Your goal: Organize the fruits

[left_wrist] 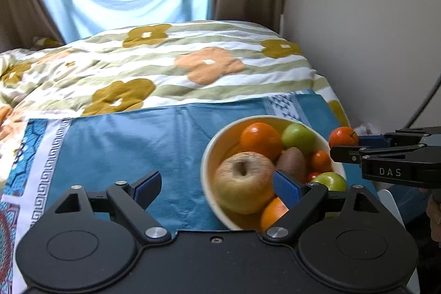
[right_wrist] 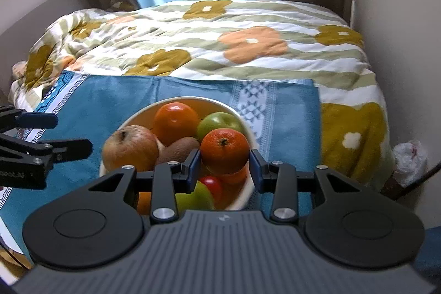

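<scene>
While the right gripper [right_wrist: 224,168] pinches a small round orange mandarin [right_wrist: 224,151] above the crowded cream ceramic bowl [right_wrist: 249,137] on blue cloth, left gripper [left_wrist: 216,185] spread, empty; dropped there, it may roll off the heap

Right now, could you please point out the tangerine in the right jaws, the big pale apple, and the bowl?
tangerine [right_wrist: 224,150], right wrist view, front skin.
pale apple [left_wrist: 244,181], left wrist view, top.
bowl [left_wrist: 205,170], left wrist view, left rim.
</scene>
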A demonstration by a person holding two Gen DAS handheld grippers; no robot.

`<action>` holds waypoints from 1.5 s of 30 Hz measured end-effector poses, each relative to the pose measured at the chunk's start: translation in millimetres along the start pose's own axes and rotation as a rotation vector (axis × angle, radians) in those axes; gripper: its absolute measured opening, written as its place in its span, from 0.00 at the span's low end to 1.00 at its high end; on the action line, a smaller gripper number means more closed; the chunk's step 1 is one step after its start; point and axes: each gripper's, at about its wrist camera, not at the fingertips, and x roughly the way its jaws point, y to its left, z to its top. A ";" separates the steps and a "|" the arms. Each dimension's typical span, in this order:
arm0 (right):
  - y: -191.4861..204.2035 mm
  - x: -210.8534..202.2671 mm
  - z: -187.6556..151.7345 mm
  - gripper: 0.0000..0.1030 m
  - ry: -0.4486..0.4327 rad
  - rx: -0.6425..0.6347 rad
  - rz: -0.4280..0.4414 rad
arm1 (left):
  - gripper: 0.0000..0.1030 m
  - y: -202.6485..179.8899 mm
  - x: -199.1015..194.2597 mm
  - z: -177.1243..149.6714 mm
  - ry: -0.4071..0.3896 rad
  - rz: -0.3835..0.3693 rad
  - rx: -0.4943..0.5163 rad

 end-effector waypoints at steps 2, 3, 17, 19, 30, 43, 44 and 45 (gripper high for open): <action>3.4 4.9 1.8 0.51 0.004 -0.006 0.007 | 0.88 5.3 -2.8 -2.9 -0.001 0.014 -0.016; 5.0 7.7 2.4 0.51 0.007 -0.006 0.006 | 0.88 7.6 -4.1 -4.7 0.000 0.019 -0.023; 6.3 24.4 -4.2 0.77 0.024 -0.035 0.033 | 0.88 20.9 -22.2 -25.5 0.010 0.104 -0.073; 9.7 18.3 -6.8 0.86 -0.003 -0.052 0.000 | 0.88 21.9 -27.0 -28.0 0.011 0.111 -0.080; 45.5 -40.5 -9.2 0.98 -0.070 -0.091 -0.068 | 0.88 33.8 -80.5 -25.7 -0.063 0.095 -0.089; 120.0 -142.6 -9.6 1.00 -0.191 0.015 -0.118 | 0.88 76.4 -170.9 -29.6 -0.213 0.102 -0.060; 125.4 -148.6 -11.3 1.00 -0.204 0.028 -0.126 | 0.88 78.8 -175.3 -31.4 -0.221 0.105 -0.052; 132.6 -155.2 -14.4 1.00 -0.219 0.039 -0.133 | 0.88 81.1 -179.8 -34.2 -0.230 0.110 -0.046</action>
